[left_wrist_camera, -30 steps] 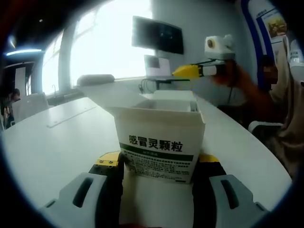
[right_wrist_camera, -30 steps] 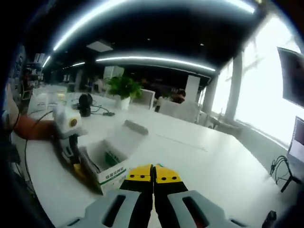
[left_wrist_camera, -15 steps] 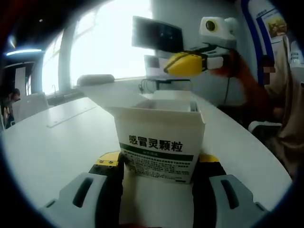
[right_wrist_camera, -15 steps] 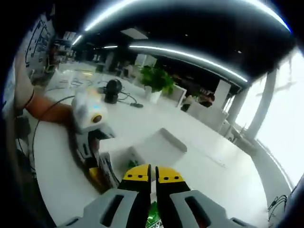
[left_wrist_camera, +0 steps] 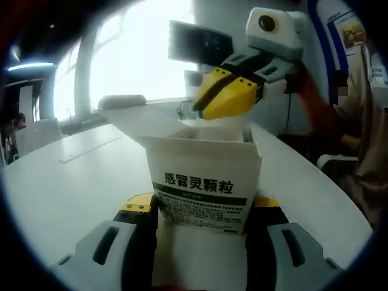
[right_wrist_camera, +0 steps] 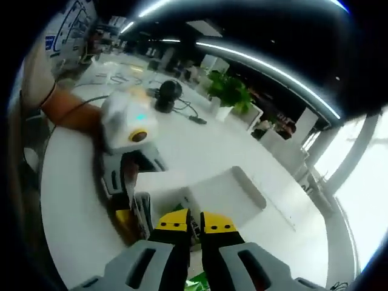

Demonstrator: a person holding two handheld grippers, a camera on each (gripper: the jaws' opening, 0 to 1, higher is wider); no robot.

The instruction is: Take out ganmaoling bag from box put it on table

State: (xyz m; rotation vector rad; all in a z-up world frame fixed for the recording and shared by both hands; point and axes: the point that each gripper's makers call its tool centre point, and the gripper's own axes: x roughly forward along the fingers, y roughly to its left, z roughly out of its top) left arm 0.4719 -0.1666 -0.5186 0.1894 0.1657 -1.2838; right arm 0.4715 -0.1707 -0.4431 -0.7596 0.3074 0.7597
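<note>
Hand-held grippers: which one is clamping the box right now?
The left hand-held gripper: its jaws press both sides of the box. The right hand-held gripper hangs above the open top, gripping nothing visible.

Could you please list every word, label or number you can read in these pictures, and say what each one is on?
"感冒灵颗粒": in large dark characters on the front of the white box held between the left tongs.
Fine print beneath the green stripe on that box: too small to read.
Poster on the blue-framed board behind: too blurred to read.
</note>
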